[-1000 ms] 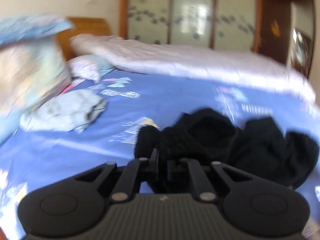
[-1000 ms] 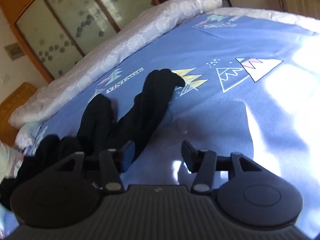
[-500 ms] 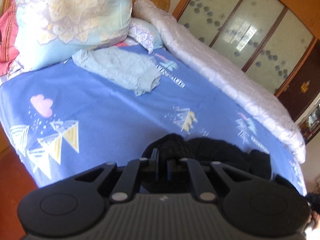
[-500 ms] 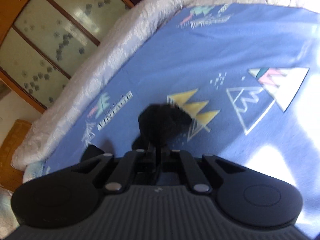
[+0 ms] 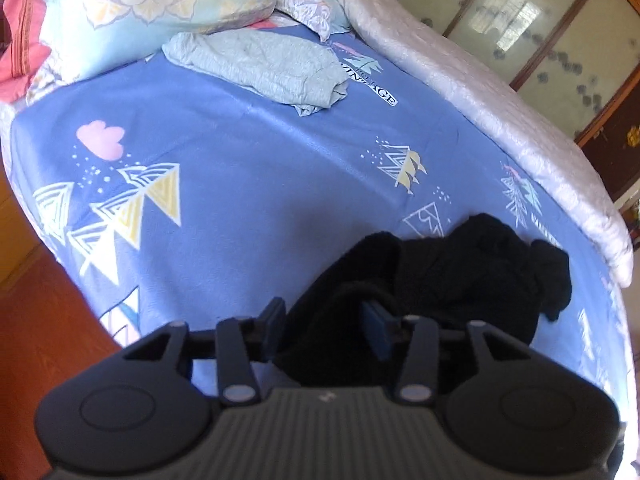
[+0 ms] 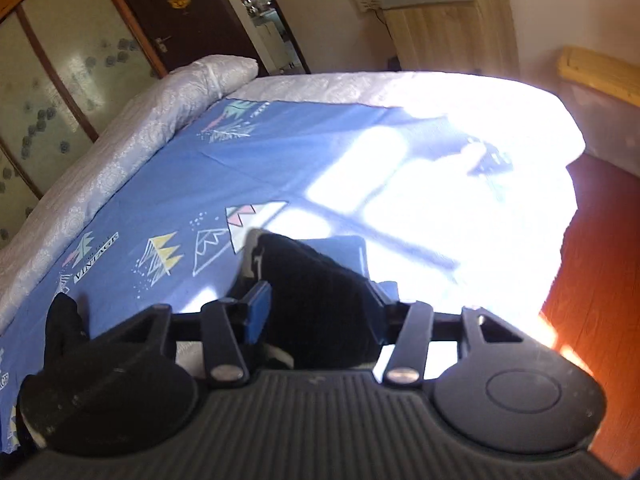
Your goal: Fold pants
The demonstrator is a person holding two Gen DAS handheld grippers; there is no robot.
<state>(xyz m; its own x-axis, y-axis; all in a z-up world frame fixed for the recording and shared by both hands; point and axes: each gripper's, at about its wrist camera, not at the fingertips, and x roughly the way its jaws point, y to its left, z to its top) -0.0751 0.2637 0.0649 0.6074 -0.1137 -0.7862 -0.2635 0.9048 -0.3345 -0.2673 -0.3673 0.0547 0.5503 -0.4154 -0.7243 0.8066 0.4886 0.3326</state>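
Observation:
The black pants (image 5: 452, 280) lie bunched on the blue printed bed sheet (image 5: 248, 168). My left gripper (image 5: 326, 322) is open, its fingers apart with a fold of the pants lying between them. In the right wrist view, my right gripper (image 6: 316, 312) is open too, with another end of the black pants (image 6: 316, 300) between its blue-padded fingers (image 6: 258, 312). A further bit of the pants (image 6: 64, 328) shows at the left of that view.
A folded pale grey garment (image 5: 264, 64) and pillows (image 5: 152, 4) lie at the head of the bed. A white quilt (image 5: 500, 120) runs along the far side. The bed edge drops to a red wooden floor (image 6: 600, 272). Wardrobe doors (image 5: 560, 40) stand behind.
Both grippers were shut on the pants half a second ago and now stand open. Both views have swung, the left toward the pillows, the right toward the bed's foot.

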